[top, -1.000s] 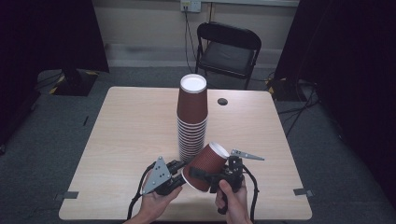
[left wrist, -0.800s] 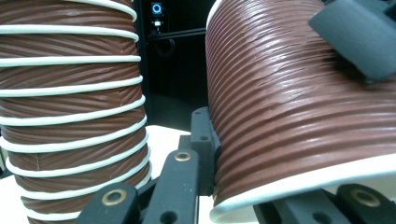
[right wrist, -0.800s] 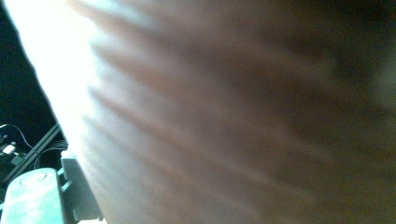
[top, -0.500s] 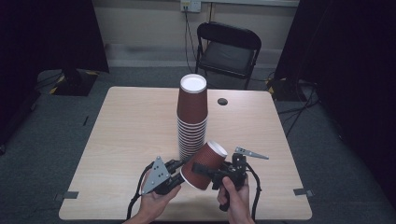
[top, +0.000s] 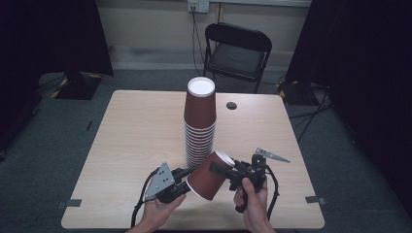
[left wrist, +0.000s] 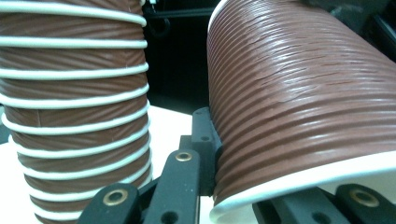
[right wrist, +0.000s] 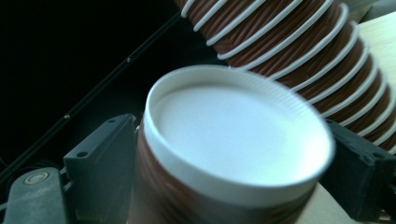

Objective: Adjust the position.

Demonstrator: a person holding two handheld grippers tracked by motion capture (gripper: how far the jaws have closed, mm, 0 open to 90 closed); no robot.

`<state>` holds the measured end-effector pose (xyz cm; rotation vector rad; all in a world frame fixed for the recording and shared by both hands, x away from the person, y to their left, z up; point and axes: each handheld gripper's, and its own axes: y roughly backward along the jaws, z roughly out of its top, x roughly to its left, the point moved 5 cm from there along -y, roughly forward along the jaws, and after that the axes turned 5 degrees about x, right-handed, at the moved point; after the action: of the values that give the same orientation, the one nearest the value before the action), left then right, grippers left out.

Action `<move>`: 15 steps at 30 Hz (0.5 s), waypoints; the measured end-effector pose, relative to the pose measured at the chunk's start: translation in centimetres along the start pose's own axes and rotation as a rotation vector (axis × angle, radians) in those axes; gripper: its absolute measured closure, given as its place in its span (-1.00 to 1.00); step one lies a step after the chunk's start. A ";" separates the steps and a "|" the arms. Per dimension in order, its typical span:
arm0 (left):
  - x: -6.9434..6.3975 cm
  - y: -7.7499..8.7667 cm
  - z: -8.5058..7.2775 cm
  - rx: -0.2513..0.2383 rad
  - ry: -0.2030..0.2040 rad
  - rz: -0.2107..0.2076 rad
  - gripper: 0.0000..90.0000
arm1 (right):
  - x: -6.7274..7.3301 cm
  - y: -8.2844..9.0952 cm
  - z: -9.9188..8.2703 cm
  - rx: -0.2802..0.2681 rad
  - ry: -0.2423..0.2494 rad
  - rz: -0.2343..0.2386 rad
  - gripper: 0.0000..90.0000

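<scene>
Two grippers meet on one brown ribbed paper cup (top: 209, 175) in the lower middle of the high view, just in front of the tall stack of cups (top: 199, 121) at the centre of the bench (top: 126, 141). The cup lies tilted, its white base up and to the right, its open rim down and to the left, clear of the bench top. The left gripper (top: 180, 182) comes in from the lower left; its jaws are pressed nearly together, pinching the cup's wall at the rim, and in the left gripper view the white rim (left wrist: 299, 184) sits right over the black jaws with the stack (left wrist: 74, 107) at the left of the frame. The right gripper (top: 228, 170) comes in from the lower right; its jaws have just been closing a little and stand on either side of the cup's base end (right wrist: 233, 135), one at each side of the frame, apparently touching its wall. The stack (right wrist: 299, 51) crosses the upper right of the right gripper view. A black folding chair (top: 237, 51) stands beyond the bench.
</scene>
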<state>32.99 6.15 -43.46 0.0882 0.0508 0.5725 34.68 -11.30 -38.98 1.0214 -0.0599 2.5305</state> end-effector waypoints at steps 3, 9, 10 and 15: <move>0.0 0.2 -0.1 0.021 0.022 -0.015 0.85 | -0.1 0.4 0.3 -0.013 0.013 -0.002 -0.75; -0.1 0.7 -0.4 0.092 0.057 -0.044 0.85 | -0.2 1.1 0.9 -0.008 0.071 -0.016 -0.75; 0.1 0.9 -0.4 0.106 0.073 -0.054 0.85 | -0.3 1.2 1.0 -0.005 0.083 -0.026 -0.75; 0.3 1.0 -0.4 0.180 0.096 -0.092 0.86 | -0.4 1.5 1.0 0.022 0.145 -0.039 -0.73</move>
<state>32.66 7.15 -43.79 0.2321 0.1993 0.4792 35.04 -13.05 -38.33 0.8359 0.0289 2.5664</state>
